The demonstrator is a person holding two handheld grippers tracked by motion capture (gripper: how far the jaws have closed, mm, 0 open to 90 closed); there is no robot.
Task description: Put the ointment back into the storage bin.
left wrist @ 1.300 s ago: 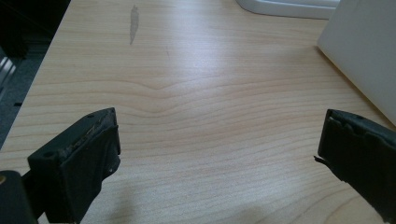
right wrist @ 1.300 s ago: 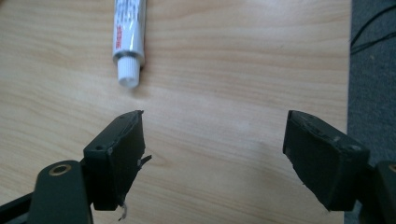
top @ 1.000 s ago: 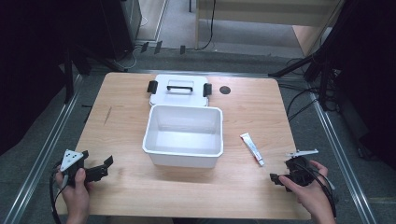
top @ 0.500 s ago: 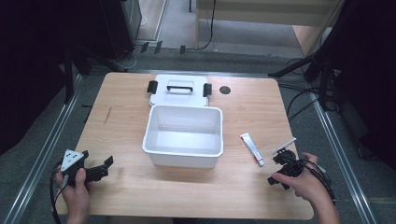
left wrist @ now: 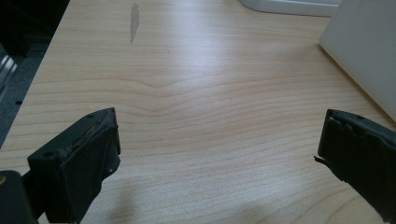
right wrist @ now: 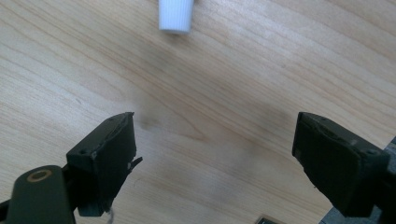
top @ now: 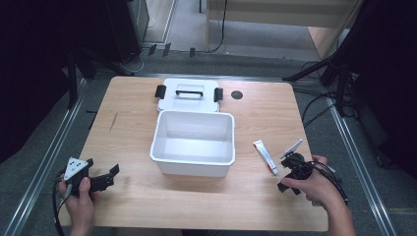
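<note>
Right fingers: apart, nothing betw. them, over bare wood just short of tube cap.
Left fingers: wide apart, empty, near surface's front-left corner.
Small white squeeze tube w/ ribbed cap: flat on light wooden surface, just right of box.
Open white rectangular plastic box: centre, empty.
White lid w/ black latches: touching box's far side.
</note>
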